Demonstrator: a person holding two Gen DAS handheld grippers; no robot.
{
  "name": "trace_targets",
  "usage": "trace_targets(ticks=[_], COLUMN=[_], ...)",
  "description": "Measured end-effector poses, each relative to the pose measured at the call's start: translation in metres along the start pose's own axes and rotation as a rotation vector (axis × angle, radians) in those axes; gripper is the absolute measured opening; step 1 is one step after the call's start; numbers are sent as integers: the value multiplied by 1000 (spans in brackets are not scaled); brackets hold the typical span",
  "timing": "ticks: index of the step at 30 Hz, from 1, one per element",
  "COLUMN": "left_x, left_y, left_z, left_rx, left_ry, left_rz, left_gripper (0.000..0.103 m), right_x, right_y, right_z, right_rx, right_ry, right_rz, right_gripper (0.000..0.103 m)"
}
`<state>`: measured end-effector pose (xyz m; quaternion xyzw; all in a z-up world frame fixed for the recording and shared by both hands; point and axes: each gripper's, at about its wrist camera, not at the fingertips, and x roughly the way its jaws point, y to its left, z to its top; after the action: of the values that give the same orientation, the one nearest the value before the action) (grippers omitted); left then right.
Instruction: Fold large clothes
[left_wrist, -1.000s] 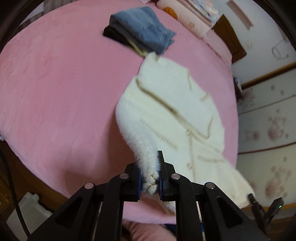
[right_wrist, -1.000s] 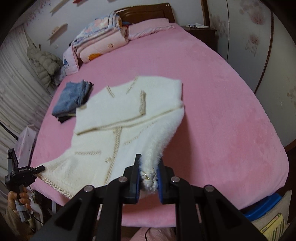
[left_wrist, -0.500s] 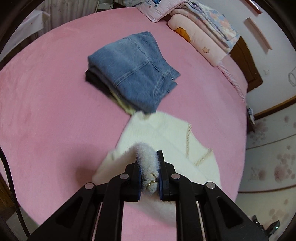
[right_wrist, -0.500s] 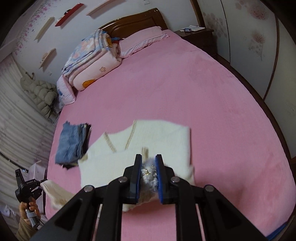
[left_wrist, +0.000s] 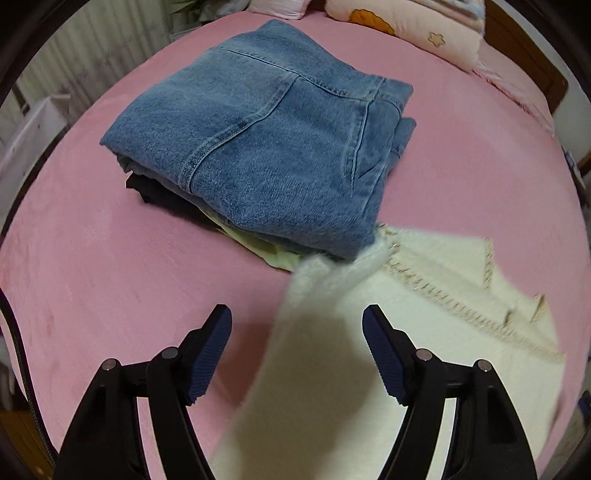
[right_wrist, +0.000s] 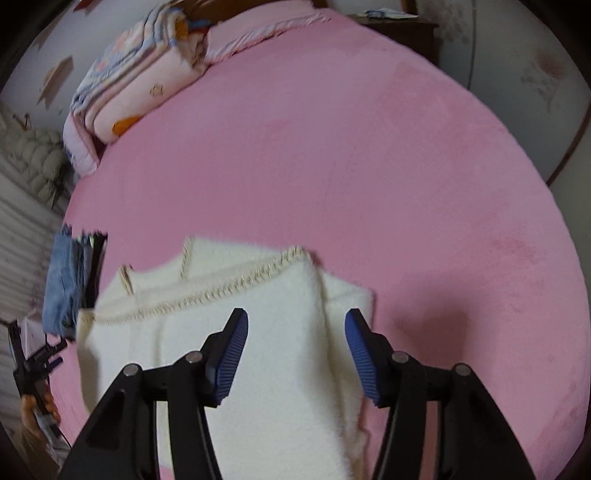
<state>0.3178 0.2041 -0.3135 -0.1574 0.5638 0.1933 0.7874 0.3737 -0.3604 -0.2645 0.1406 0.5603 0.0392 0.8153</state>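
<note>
Cream sweater (right_wrist: 258, 354) beneath 2 open-jawed grippers.

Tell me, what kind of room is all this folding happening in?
Most likely a home bedroom. The cream sweater lies on a big bed with a pink cover, folded quilts are stacked by the dark wooden headboard, and a nightstand stands beside it.

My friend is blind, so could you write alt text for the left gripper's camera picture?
The open left gripper, its two blue-padded fingers spread, hangs over a fluffy cream sweater lying on a pink bed. Just beyond the sweater sits a stack of folded clothes topped by blue jeans, with folded bedding at the far edge.
</note>
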Motion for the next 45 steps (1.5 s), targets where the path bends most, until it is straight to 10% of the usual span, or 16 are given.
trace_targets(ticks=[7, 11, 17, 22, 29, 34, 45], left_x=[36, 54, 67, 55, 60, 42, -68], left_y=[-12, -22, -45, -31, -35, -20, -20], left_z=[3, 15, 18, 3, -5, -9, -94], left_rx=[201, 220, 270, 180, 187, 161, 130], left_ry=[9, 9, -21, -135, -137, -95, -182], left_rz=[17, -23, 63, -1, 20, -10, -211], left_gripper=[36, 32, 32, 22, 28, 53, 69], right_x=[54, 81, 105, 75, 93, 60, -27], right_y=[19, 23, 21, 22, 32, 61, 146], right_z=[-3, 3, 4, -9, -4, -12, -98], right_rx=[-118, -104, -54, -57, -41, -83, -152], right_ry=[57, 60, 53, -107, -28, -91, -220], right_rz=[-74, -111, -124, -139, -249, -294, 0], right_gripper=[54, 54, 9, 7, 14, 14, 14])
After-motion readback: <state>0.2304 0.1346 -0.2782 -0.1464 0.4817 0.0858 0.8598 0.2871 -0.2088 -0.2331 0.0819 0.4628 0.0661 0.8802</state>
